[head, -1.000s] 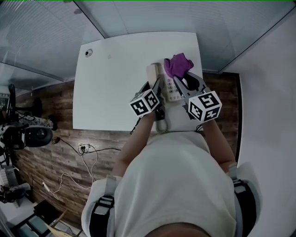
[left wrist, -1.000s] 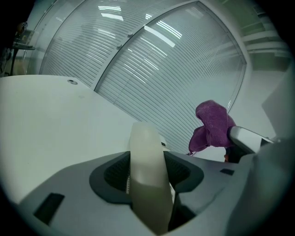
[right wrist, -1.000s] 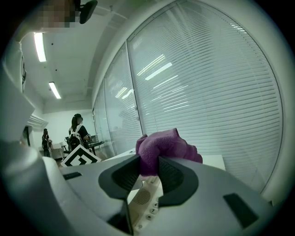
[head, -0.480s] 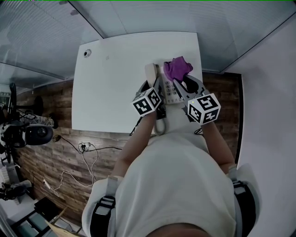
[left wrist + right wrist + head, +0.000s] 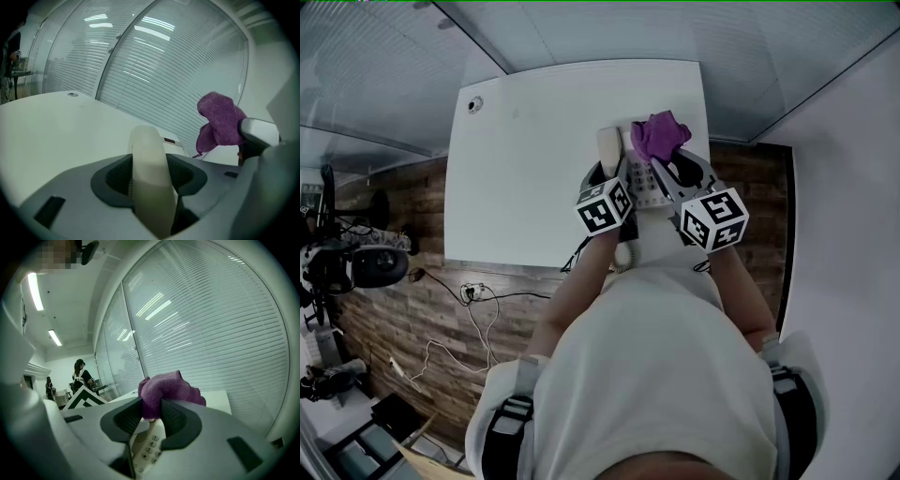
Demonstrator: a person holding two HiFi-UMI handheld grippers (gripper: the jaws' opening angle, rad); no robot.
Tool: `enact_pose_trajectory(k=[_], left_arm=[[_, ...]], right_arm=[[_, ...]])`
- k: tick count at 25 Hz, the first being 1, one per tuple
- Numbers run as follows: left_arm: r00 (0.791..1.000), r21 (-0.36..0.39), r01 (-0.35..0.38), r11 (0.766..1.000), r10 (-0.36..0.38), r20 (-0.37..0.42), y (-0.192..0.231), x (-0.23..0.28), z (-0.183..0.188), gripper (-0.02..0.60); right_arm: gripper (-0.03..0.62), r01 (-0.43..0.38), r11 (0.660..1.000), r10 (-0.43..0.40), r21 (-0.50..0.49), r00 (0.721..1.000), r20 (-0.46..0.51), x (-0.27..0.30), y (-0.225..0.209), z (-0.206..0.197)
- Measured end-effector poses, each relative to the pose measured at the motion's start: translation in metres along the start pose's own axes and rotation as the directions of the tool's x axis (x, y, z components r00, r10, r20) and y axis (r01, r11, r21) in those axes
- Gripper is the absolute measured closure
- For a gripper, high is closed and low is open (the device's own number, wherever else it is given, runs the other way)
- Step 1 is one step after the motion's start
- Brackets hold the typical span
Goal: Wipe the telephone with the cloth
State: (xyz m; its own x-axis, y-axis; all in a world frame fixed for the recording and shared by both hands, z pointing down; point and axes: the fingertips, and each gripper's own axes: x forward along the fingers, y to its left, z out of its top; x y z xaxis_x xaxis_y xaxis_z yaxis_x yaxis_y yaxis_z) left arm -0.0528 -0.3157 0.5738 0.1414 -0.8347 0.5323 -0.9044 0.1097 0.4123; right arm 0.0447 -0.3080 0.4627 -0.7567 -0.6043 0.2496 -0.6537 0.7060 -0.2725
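Head view looks steeply down on a big white counter [image 5: 534, 169] with rounded corners. It sits on a wood plank floor [image 5: 384, 319] next to a glass wall with blinds [image 5: 375, 66]. The person in the white top [image 5: 656, 375] stands at the near edge with both arms out and 1 gripper in each hand.

The telephone [image 5: 649, 187] is a pale desk phone at the right side of the counter, close to the near edge. Its coiled cord [image 5: 623, 253] hangs at that edge.

The left gripper [image 5: 613, 171] comes in from the near side on the phone's left. In the left gripper view its jaws are closed on the cream handset [image 5: 149, 178], which fills the gap between the pads and sticks up past them. I can't tell if the handset is lifted off the cradle.

The right gripper [image 5: 664, 161] is just to the right, over the phone body. In the right gripper view its jaws are clamped narrow on the purple cloth [image 5: 166, 392], which bunches up above the pads. The keypad [image 5: 147, 446] shows right below the jaws.

Loose cables [image 5: 473, 309] lie on the floor at the left.
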Motion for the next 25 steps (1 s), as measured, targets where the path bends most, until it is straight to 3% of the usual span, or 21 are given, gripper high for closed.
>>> enact_pose_trajectory(k=[8, 17, 23, 25], left_arm=[[1.0, 0.012, 0.027, 1.0, -0.027, 0.013, -0.004, -0.002, 0.004, 0.35], [0.996, -0.067, 0.072, 0.995, -0.068, 0.065, 0.004, -0.03, 0.013, 0.358], [0.989, -0.068, 0.123, 0.99, -0.117, 0.085, 0.006, -0.059, 0.019, 0.511], [0.987, -0.071, 0.144, 0.987, -0.139, 0.076, 0.007, -0.069, 0.019, 0.533]], right_arm=[[0.471, -0.011, 1.0, 0.011, -0.023, 1.0, -0.003, -0.001, 0.004, 0.001], [0.471, 0.013, 1.0, -0.013, -0.028, 1.0, 0.005, -0.006, 0.013, 0.001], [0.471, 0.018, 0.999, -0.018, -0.035, 1.0, -0.003, -0.008, 0.03, -0.005], [0.471, 0.023, 0.999, -0.023, -0.033, 1.0, -0.008, -0.01, 0.036, -0.007]])
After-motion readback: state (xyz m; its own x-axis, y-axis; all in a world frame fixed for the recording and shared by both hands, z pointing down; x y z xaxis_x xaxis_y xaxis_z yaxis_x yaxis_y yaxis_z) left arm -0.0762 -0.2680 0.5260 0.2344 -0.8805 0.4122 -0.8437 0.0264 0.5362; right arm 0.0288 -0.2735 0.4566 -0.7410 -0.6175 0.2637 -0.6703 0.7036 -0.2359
